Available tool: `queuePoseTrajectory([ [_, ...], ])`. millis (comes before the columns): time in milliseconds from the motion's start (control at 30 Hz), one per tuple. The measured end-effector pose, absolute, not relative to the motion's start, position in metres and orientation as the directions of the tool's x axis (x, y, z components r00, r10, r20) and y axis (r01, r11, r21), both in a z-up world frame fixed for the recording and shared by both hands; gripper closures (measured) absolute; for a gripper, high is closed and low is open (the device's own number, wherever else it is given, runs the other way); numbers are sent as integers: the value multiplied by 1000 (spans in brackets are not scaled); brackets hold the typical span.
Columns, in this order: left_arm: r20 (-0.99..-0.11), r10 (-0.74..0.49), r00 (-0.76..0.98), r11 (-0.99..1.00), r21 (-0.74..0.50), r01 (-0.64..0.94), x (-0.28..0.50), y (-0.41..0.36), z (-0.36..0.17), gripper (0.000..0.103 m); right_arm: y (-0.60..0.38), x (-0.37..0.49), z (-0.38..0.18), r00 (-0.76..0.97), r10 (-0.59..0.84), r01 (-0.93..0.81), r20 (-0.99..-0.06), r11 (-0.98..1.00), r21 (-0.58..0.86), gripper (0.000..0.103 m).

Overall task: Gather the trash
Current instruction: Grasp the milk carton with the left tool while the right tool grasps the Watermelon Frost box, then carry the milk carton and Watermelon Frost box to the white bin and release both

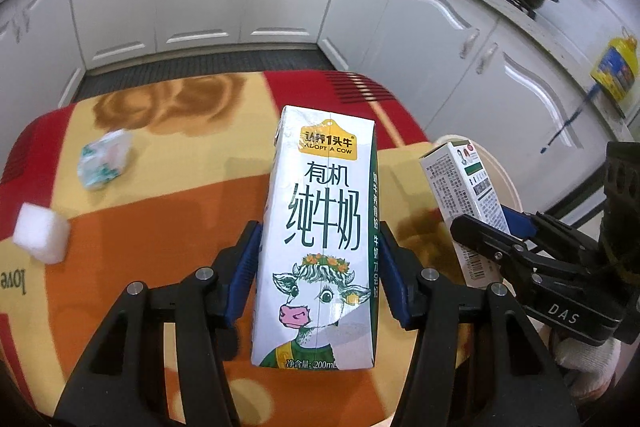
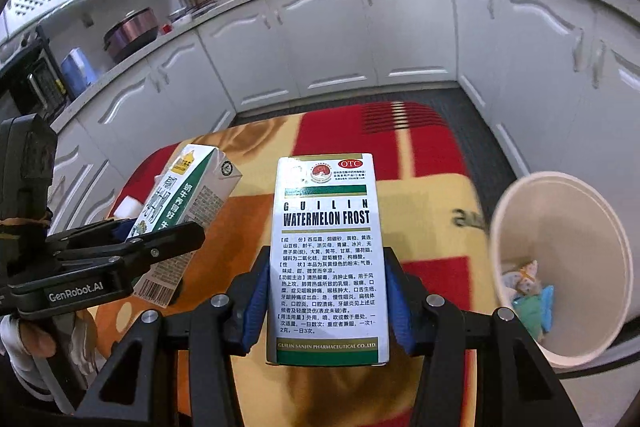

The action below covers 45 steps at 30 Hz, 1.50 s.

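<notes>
White rectangular milk carton with cow print (image 1: 320, 239) pinched upright by left gripper (image 1: 318, 267). White-and-green cardboard medicine box (image 2: 329, 259) pinched by right gripper (image 2: 326, 301). Cream paper cup (image 2: 560, 227) beside, wrappers inside.

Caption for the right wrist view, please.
Right gripper grips a medicine box above the patterned table, beside a white bin.

My left gripper (image 1: 318, 267) squeezes a milk box (image 1: 320, 239) with a cow on it. My right gripper (image 1: 486, 227) holds a small white box (image 1: 460, 179) beside it. Crumpled paper (image 1: 105, 159) and a white block (image 1: 40, 237) lie on the colorful cloth (image 1: 160, 219).
</notes>
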State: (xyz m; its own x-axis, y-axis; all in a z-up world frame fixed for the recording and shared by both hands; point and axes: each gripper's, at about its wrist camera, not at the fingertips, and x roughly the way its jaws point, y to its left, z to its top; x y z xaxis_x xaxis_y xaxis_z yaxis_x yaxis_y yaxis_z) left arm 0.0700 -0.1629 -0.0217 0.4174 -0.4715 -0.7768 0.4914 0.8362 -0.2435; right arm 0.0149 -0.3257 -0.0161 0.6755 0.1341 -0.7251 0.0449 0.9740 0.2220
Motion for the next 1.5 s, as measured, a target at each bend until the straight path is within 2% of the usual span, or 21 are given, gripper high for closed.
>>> queuePoseTrajectory([
  [800, -782, -533, 324, 732, -233, 640, 45, -305, -24, 49, -451, -52, -17, 709, -21, 306, -705, 909, 282, 53],
  [1500, -810, -532, 249, 671, -223, 707, 40, -387, -44, 49, -510, -82, -37, 681, -74, 430, -728, 845, 316, 53],
])
